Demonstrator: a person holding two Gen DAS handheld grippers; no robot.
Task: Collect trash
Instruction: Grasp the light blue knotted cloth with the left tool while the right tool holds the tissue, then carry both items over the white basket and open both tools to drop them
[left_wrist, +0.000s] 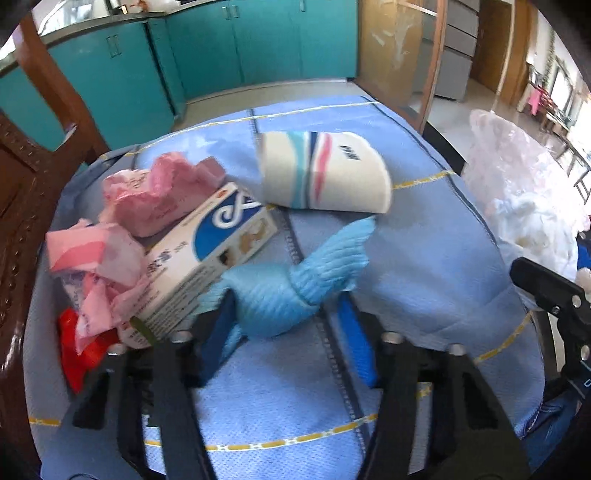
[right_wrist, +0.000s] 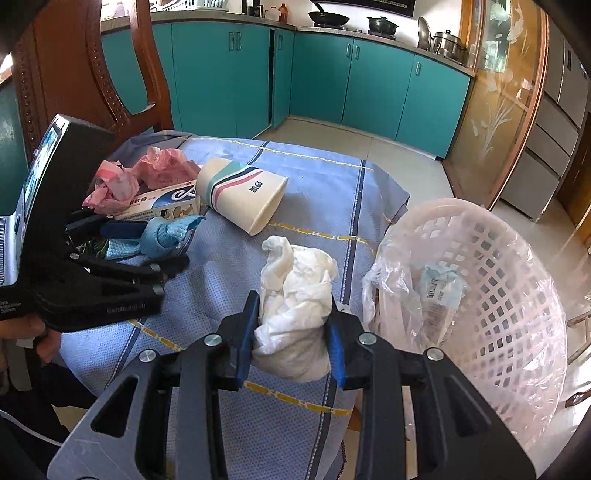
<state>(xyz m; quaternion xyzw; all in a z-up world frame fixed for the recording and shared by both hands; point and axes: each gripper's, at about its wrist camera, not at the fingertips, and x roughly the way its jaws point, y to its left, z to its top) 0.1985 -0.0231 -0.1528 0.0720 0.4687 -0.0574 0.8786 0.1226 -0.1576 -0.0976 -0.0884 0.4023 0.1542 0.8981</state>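
Observation:
My left gripper (left_wrist: 284, 325) is shut on a crumpled blue glove (left_wrist: 295, 284), held just above the blue cloth; it also shows in the right wrist view (right_wrist: 162, 232). My right gripper (right_wrist: 291, 332) is shut on a wad of white tissue (right_wrist: 295, 291), left of a pink mesh basket (right_wrist: 498, 295) lined with a clear bag. A paper cup (left_wrist: 325, 173) lies on its side. A white-and-blue carton (left_wrist: 214, 254), pink wrappers (left_wrist: 155, 195) and a red scrap (left_wrist: 77, 350) lie at the left.
The table wears a blue cloth (right_wrist: 314, 177) with yellow stripes. A wooden chair (right_wrist: 92, 74) stands behind the table's left side. Teal kitchen cabinets (right_wrist: 332, 81) line the far wall. The basket stands off the table's right edge.

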